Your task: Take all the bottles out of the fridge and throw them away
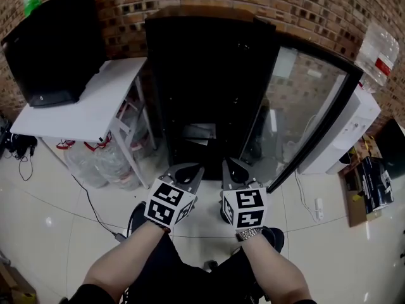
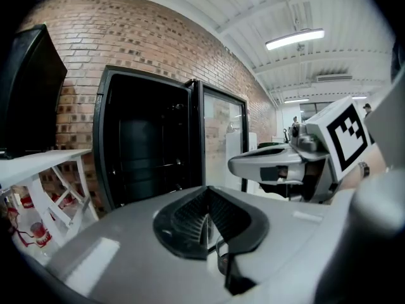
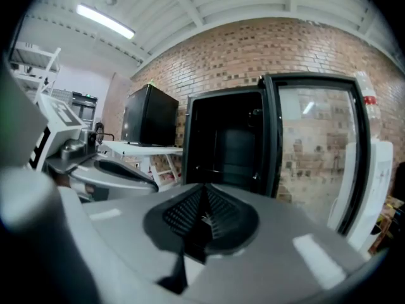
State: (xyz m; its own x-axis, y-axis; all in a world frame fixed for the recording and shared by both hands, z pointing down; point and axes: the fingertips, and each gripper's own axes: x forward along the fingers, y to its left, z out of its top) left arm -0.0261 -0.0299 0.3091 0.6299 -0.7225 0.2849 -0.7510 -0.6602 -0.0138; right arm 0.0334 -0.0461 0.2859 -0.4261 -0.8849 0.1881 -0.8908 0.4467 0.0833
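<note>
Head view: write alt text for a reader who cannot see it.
A black fridge stands with its glass door swung open to the right. Below, a person holds the left claw and right claw, both shut and empty, toward it; a white table stands at left.

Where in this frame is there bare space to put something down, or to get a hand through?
Bare: the white table top between the black box and the fridge; the floor tiles left of the black cable. The fridge's doorway stands open beside its glass door. Crowded: water jugs under the table.
</note>
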